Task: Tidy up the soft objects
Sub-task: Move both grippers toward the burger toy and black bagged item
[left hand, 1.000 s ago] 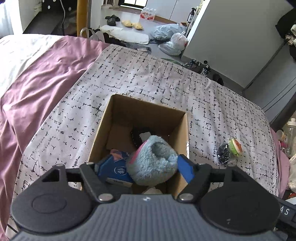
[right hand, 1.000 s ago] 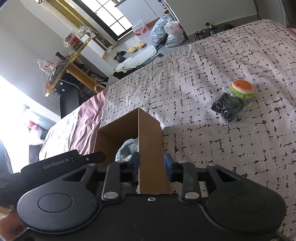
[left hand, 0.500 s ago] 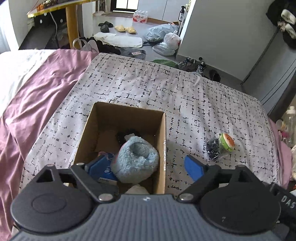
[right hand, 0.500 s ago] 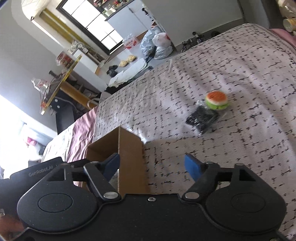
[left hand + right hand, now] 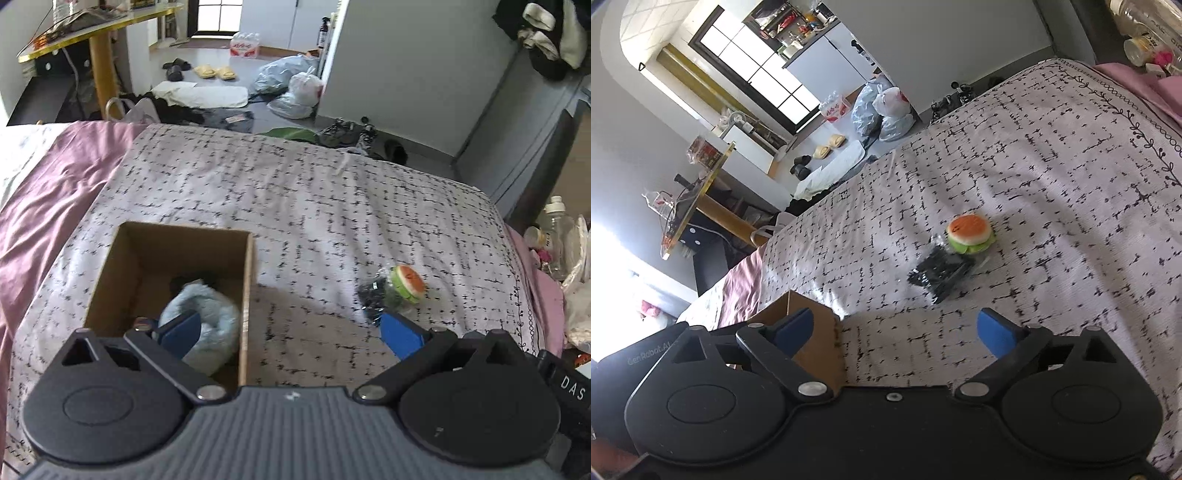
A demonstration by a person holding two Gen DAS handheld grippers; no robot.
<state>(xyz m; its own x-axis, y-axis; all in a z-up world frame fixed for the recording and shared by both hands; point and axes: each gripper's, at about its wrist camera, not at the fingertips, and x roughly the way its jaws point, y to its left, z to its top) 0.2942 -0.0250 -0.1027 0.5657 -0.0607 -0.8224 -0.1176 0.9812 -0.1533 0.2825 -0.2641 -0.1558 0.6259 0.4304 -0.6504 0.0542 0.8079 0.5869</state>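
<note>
A cardboard box [image 5: 173, 251] stands on the patterned bedspread [image 5: 332, 206], with a fluffy light-blue soft item [image 5: 207, 317] lying inside. A burger-shaped soft toy [image 5: 408, 283] and a clear bag of black pieces [image 5: 375, 297] lie right of the box. My left gripper [image 5: 291, 334] hangs over the box's right wall, its jaws opening wide with nothing gripped. In the right wrist view my right gripper [image 5: 895, 334] is also opening, empty, between the box corner [image 5: 816, 336] and the burger toy [image 5: 969, 233] and black bag [image 5: 942, 273].
A mauve blanket [image 5: 48, 192] covers the bed's left side. Beyond the bed's far edge the floor holds plastic bags [image 5: 291, 86], slippers [image 5: 214, 71] and a yellow table leg [image 5: 99, 77]. Bottles and clutter [image 5: 554, 236] crowd the right edge.
Left gripper let go of the blue fluffy item, which now lies in the box, and shifted right. Right gripper released the box wall, opened wide and moved right toward the burger toy.
</note>
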